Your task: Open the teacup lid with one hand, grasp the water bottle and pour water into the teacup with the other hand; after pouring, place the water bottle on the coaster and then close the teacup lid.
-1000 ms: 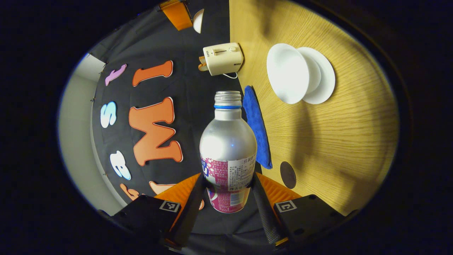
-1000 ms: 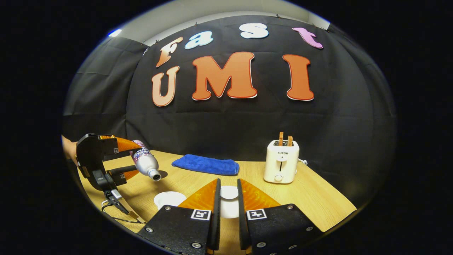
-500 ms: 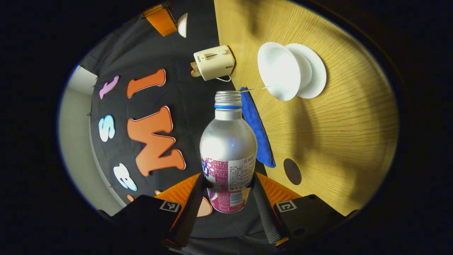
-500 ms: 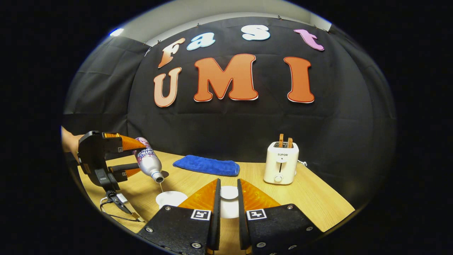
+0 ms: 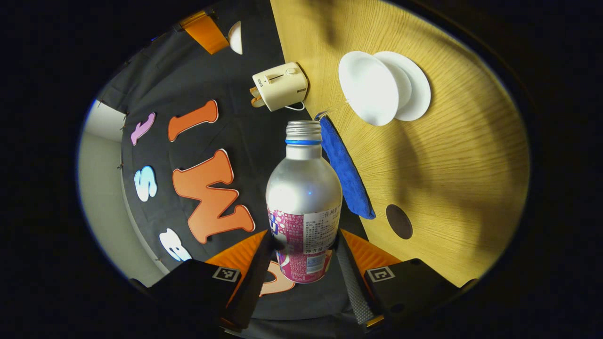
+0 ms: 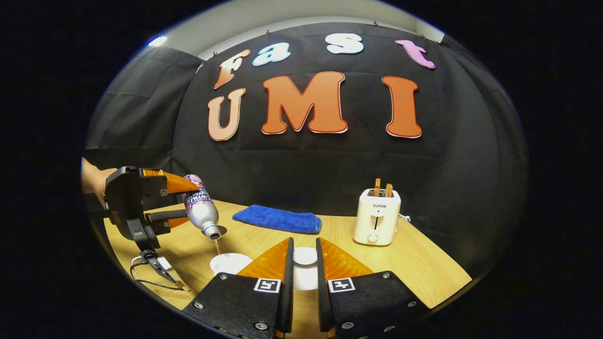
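The bottle has tipped further; the left tool clamps its base, water falls into the cup. The right tool grips the lid.

A light wooden table with a fine straight grain fills the lower part of the right gripper view, and black cloth hangs as the wall directly behind it, creased in faint horizontal folds and pinned along its top edge. Above the cloth runs a strip of pale grey-white wall, with a small bright patch of light at its upper left. In the left gripper view the tabletop is brightly lit, warm yellow, crossed by soft dark shadows.
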A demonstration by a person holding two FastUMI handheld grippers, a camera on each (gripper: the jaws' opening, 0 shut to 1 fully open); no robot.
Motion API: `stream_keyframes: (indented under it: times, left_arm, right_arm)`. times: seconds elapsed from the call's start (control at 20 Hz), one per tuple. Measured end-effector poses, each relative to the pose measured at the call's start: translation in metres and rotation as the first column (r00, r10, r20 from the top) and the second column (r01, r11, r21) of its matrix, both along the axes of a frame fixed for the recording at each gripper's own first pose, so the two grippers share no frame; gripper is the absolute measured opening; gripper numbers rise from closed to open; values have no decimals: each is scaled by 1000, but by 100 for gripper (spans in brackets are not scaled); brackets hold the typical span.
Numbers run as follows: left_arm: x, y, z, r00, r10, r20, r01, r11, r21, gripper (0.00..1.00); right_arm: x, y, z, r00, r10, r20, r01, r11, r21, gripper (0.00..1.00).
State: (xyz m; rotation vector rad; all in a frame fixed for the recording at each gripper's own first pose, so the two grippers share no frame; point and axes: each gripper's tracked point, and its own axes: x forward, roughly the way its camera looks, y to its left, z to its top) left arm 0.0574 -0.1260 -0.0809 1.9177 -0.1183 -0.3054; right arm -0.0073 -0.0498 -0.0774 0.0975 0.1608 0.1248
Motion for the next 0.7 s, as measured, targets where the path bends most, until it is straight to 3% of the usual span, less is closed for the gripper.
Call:
stream_keyframes:
  times: [0.7]
  left_arm:
    - [9, -15, 17, 998, -52, 41, 49, 996, 70, 80]
  right_arm:
    - [1, 1, 9, 1000, 5, 11, -5, 1000, -1, 22]
